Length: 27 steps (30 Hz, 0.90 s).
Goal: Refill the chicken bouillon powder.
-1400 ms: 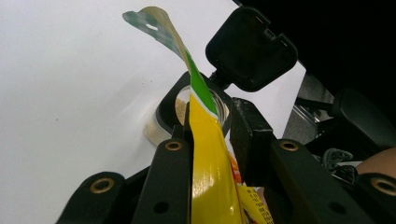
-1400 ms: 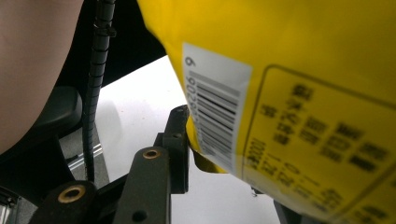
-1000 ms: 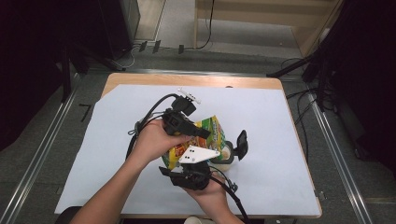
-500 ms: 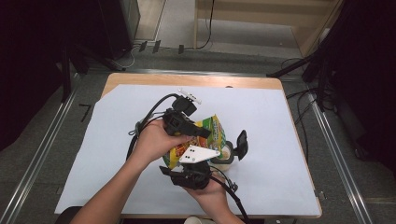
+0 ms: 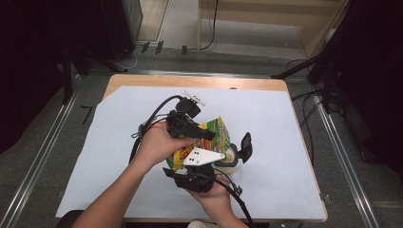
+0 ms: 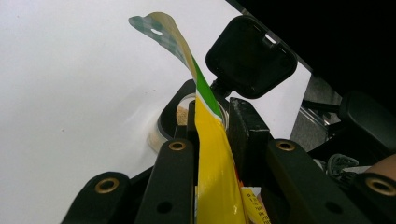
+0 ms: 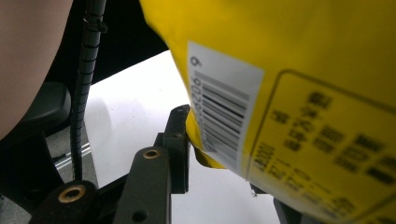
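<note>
So the yellow snack bag (image 5: 209, 137) is up off the counter, pinched between both sets of fingers. In the left gripper view the left gripper (image 6: 210, 140) has its fingers clamped narrow on the bag's thin top edge, green strip and torn flap sticking up past the fingertips. In the right gripper view the right gripper (image 7: 196, 140) grips the bag's lower corner right by the barcode, one finger (image 7: 177, 140) pressed against the yellow film.

Just beyond the left fingers sits a small jar (image 6: 180, 116) with tan crumbs inside, its black flip lid (image 6: 251, 56) hanging open.

Everything is over a white sheet (image 5: 285, 128) spread on a wooden counter (image 5: 199, 81). Around it: grey floor, metal rails (image 5: 40, 161), cables (image 5: 211, 28) and dark curtains either side.
</note>
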Motion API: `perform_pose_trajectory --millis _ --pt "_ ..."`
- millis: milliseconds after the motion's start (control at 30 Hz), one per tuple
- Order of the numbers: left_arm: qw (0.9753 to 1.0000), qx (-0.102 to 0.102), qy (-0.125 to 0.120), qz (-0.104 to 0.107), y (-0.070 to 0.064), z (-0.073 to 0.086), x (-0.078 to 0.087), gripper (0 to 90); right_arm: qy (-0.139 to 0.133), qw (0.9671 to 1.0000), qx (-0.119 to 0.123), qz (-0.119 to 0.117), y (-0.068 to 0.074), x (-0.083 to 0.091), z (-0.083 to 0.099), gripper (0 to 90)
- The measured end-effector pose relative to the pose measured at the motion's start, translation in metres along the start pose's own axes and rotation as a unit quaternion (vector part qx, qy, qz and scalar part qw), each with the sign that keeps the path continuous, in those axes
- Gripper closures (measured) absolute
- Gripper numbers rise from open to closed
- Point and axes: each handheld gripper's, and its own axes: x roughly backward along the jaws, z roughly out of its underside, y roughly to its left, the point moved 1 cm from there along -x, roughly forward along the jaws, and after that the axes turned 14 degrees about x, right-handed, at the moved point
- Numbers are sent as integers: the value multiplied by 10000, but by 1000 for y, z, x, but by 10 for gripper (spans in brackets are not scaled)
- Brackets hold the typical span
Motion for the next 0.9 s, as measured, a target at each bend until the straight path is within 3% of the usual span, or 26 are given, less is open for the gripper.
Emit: perform_pose_trajectory --millis 200,300,367,900 --pt "10000 0 -6 -46 1 0 0 802 5 10000 50 -7 1 0 0 645" --pt "10000 -3 -4 -34 0 0 0 808 29 9997 223 52 4 -1 0 638" --pt "10000 -19 -9 -33 0 0 0 807 42 9998 193 67 3 -1 0 676" --pt "9999 -3 -139 3 -6 0 1 777 -71 9999 -105 95 -3 0 3 686"
